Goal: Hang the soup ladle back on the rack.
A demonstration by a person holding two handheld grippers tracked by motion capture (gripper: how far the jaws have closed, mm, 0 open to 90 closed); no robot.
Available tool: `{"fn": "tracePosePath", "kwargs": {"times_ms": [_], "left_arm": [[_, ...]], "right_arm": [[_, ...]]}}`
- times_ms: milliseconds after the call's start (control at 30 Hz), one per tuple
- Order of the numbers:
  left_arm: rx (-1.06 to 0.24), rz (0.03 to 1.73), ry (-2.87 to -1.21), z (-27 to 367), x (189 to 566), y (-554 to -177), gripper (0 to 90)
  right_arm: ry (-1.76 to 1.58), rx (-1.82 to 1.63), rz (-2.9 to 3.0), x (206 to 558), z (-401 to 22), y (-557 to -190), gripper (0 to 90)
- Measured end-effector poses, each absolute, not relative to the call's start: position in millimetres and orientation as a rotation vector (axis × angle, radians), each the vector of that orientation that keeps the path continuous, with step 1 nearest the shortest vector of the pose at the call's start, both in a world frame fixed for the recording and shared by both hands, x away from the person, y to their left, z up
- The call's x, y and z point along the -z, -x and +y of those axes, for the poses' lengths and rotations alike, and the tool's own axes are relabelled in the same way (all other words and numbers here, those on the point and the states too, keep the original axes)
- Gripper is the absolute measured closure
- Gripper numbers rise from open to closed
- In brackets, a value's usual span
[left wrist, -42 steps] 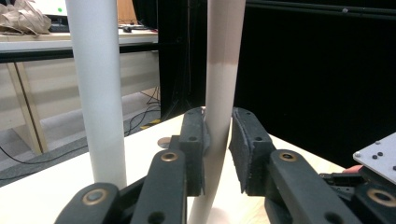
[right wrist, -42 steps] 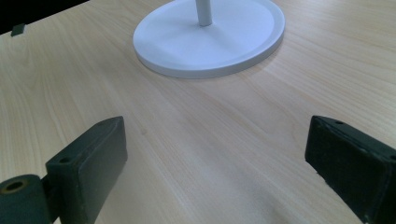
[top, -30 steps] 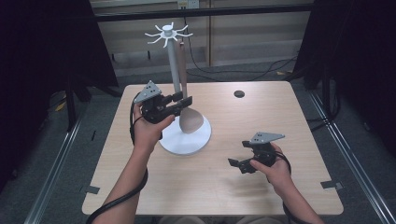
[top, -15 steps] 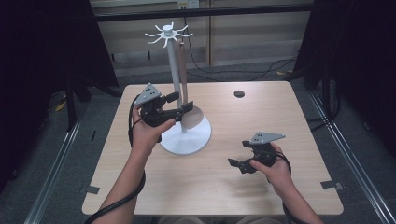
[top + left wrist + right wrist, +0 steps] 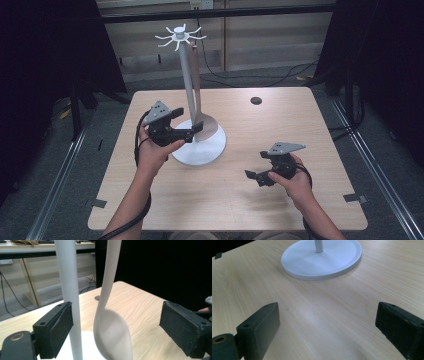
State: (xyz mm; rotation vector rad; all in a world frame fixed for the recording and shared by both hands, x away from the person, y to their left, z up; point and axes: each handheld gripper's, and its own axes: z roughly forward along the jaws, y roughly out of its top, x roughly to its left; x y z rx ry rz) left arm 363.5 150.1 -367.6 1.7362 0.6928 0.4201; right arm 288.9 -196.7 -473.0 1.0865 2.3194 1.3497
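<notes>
Left gripper (image 5: 192,131), jaws apart, brackets the hanging ladle (image 5: 113,337) beside the stand pole (image 5: 68,290), frame centre. Right gripper (image 5: 259,176) idles agape over bench (image 5: 300,115). Next, probably: close on ladle.

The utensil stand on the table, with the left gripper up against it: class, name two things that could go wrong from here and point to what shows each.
1. The open left gripper has both the stand's pole and the hanging spoon between its fingers; closing may pinch the pole too, or miss the spoon.
2. The tall stand rests on a round base; a sideways pull might tip or drag it.
</notes>
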Motion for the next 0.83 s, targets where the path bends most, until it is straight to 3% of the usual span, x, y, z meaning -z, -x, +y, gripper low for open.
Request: {"fn": "tracePosePath", "kwargs": {"times_ms": [833], "left_arm": [[-0.362,0.768,-1.778,166.4,426.9,-352.7,8.8]], "right_arm": [[-1.080,-1.328,2.303,471.8,-196.9,-287.7,5.2]]}}
